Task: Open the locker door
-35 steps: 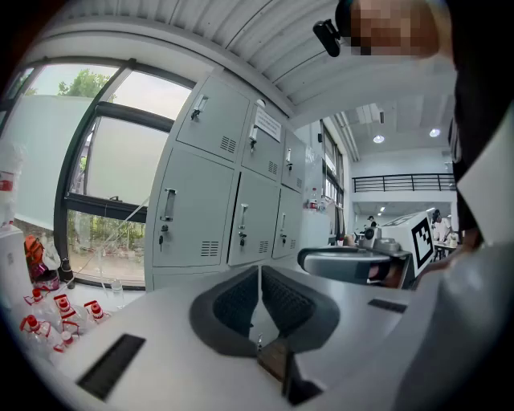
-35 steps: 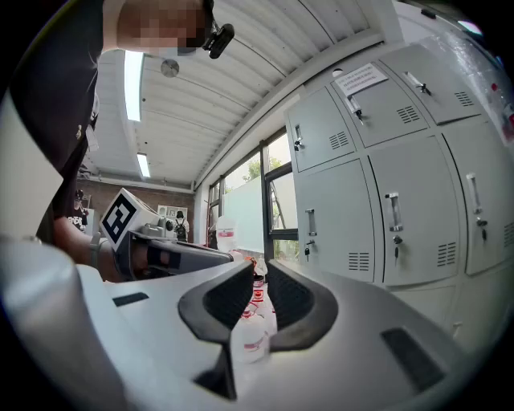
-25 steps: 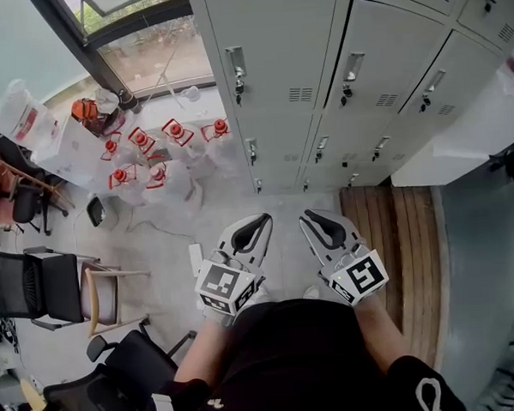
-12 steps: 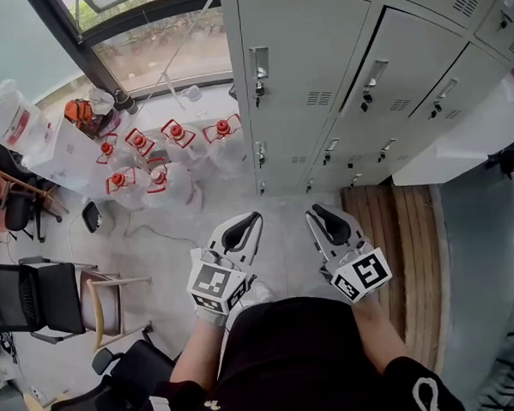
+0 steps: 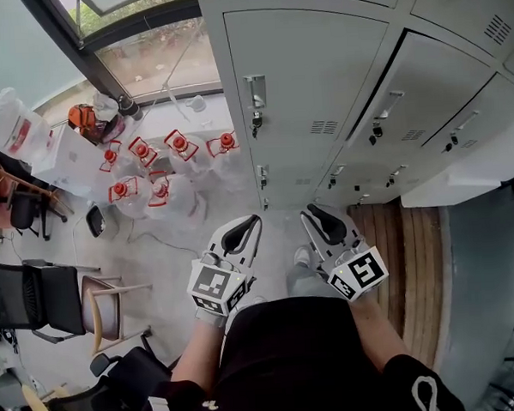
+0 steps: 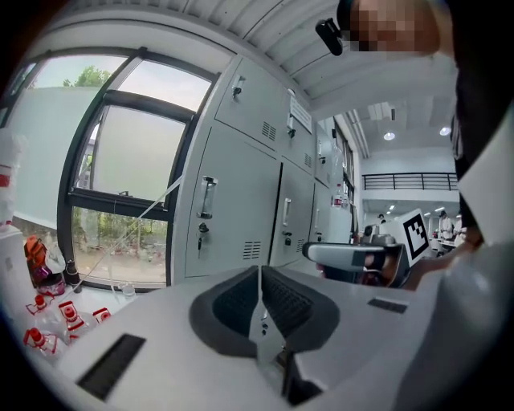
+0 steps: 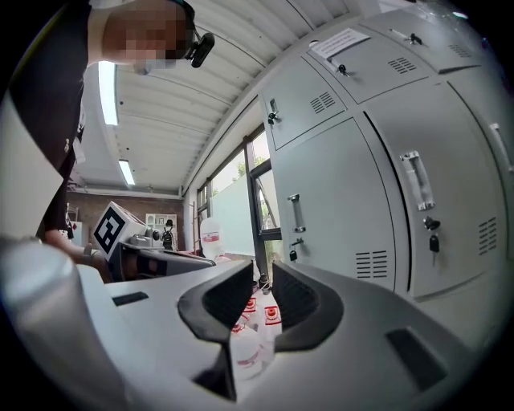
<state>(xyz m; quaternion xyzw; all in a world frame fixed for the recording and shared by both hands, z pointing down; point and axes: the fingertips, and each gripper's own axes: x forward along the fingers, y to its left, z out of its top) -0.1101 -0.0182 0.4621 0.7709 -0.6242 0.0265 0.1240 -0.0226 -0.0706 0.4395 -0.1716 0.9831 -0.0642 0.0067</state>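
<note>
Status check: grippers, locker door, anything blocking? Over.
Left gripper shut, right gripper all but shut, both empty. Locker door closed, untouched, ahead. Water jugs on floor to the left, not in the path.

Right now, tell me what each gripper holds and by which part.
Nothing is held. The left gripper has its jaws together and the right gripper has them nearly together, both empty and short of the lockers.

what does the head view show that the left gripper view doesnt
Only the head view: the black chairs and the wooden floor strip. Only the left gripper view: the ceiling lights and a railed upper level far back. Both: the grey lockers, the red-capped water jugs and the window.
</note>
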